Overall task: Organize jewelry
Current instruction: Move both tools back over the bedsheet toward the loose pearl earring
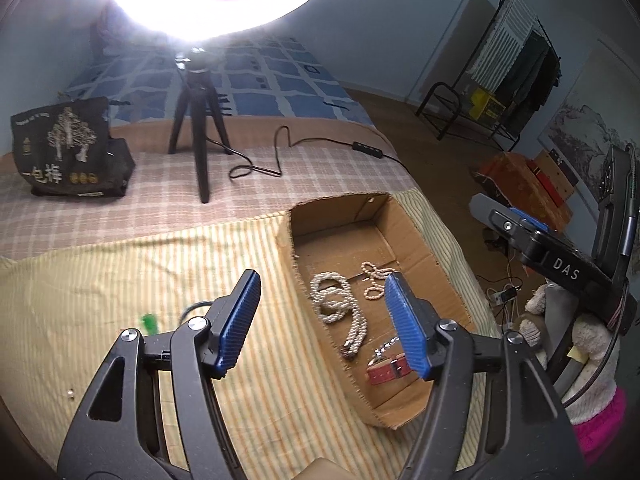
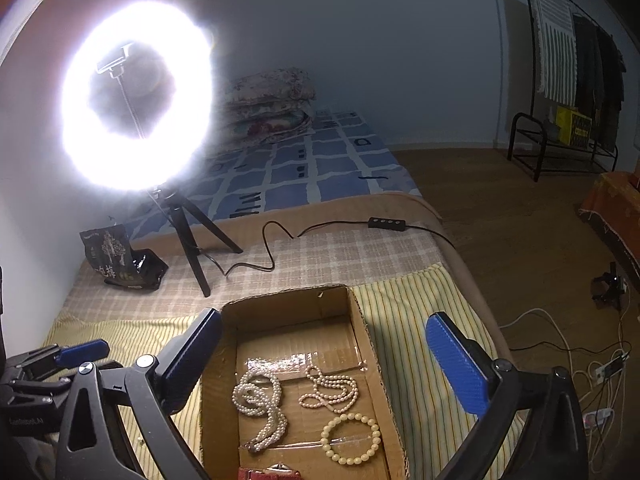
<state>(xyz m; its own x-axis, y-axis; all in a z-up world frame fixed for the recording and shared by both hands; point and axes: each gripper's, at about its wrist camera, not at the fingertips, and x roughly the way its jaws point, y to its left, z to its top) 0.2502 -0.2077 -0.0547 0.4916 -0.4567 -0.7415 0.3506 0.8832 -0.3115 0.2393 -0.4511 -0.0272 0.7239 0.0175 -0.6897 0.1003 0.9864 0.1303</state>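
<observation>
Striped yellow cloth [image 2: 416, 320] covers the near end of a bed, with a glaring ring light [image 2: 136, 100] on a tripod standing farther back. On the cloth sits a shallow cardboard box [image 2: 288, 304], its long axis running straight away from the right gripper [image 2: 332, 364], whose jaws are spread wide and hold nothing. Between and just beyond those jaws, on the box floor, lie a thick white pearl rope [image 2: 260, 408] stretched lengthwise along the box, a thinner pink pearl strand [image 2: 332, 392] beside it toward the right jaw, and a cream bead bracelet [image 2: 351, 438] nearer the camera. A red strap [image 2: 268, 474] shows at the bottom edge. The left gripper [image 1: 320, 320] also gapes empty, straddling the box's left wall, the pearl rope lying between its fingers.
</observation>
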